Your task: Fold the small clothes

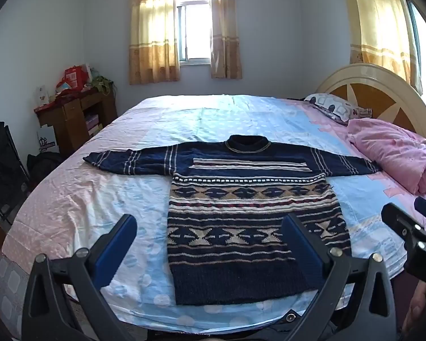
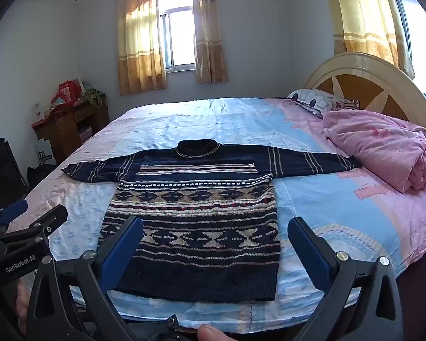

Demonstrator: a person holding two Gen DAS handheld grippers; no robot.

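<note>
Navy knitted sweater [image 1: 241, 207], patterned with cream, tan and dark red bands and diamond motifs, lies flat and face up on the bed [image 1: 79, 199], sleeves spread out to both sides, collar toward the far window [image 1: 193, 31], ribbed hem at the near edge of the mattress. Bedsheet in pale blue, pink and white patches, lightly creased, under the whole garment. Left gripper [image 1: 210, 244]: black frame, blue pads, jaws spread wide with nothing between them, hovering above the near edge of the bed; seen from its own camera, one finger stands over bare sheet beside the sweater and the other over the sweater's lower body, neither touching cloth. Right gripper [image 2: 215, 247]: same build, jaws likewise spread wide and empty, held above the hem, one finger over the knit and the other over the sheet just beside it. Each gripper shows at the edge of the other's view. A fingertip [image 2: 210, 334] of the person shows at the bottom of the right wrist view. Pink quilt [image 1: 394, 156], bunched, at the head end, with the tip of one sleeve lying just beside it. Patterned pillow [image 1: 332, 108] beyond the quilt, against a cream and wood-coloured arched headboard [image 1: 377, 91]. Yellow-orange curtains [image 1: 153, 31] hang at both sides of the far window, with another curtain at the window above the headboard. Dark wooden cabinet [image 1: 71, 119] in the far corner, topped with red boxes and clutter.
</note>
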